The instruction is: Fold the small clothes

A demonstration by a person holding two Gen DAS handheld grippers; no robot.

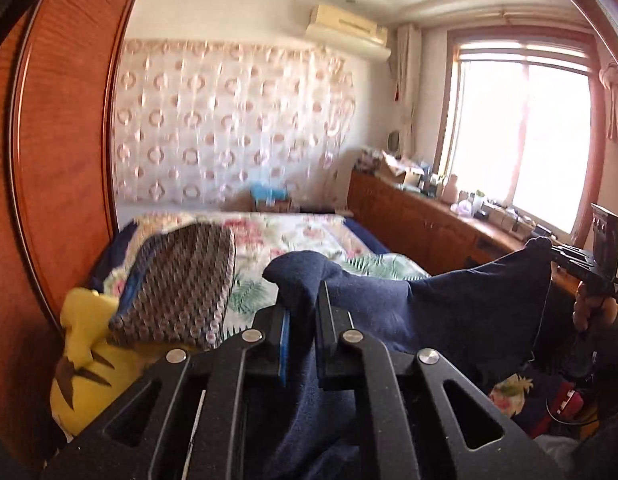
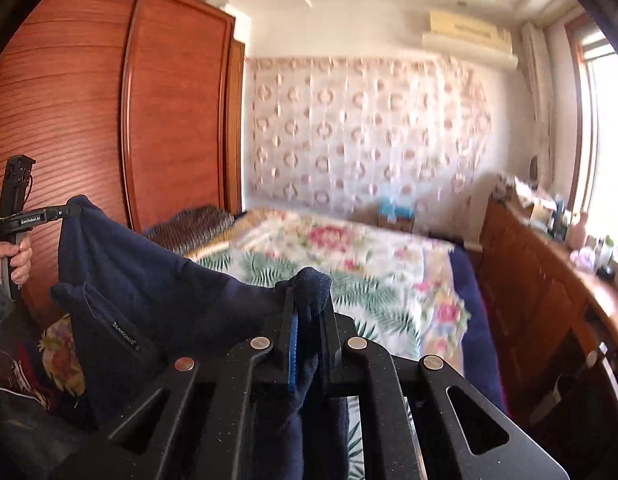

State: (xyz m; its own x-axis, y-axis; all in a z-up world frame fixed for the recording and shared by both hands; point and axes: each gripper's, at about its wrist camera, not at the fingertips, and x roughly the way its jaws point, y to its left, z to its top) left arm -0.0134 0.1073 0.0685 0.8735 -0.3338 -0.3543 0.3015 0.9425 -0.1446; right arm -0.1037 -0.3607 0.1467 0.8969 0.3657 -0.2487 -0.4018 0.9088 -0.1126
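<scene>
My left gripper [image 1: 303, 300] is clamped tight on one corner of the navy garment [image 1: 449, 312], a bunched fold of cloth poking up between the fingers. My right gripper [image 2: 309, 304] is pinched shut on the other corner of the same garment [image 2: 157, 280], so the cloth hangs stretched in the air between the two, sagging in the middle. In the right wrist view a small white label shows on the part drooping to the left of that gripper, and my left hand [image 2: 19, 258] grips its tool's handle at the far left edge. Below and ahead of both grippers lies the bed with the floral cover [image 2: 349, 256]. Ahead and left of my left gripper a brown patterned cloth [image 1: 181, 284] rests over a yellow plush toy [image 1: 85, 356]. A wooden wardrobe [image 2: 109, 100] stands to the left, a wooden sideboard [image 1: 421, 220] under the window [image 1: 525, 136] to the right.
</scene>
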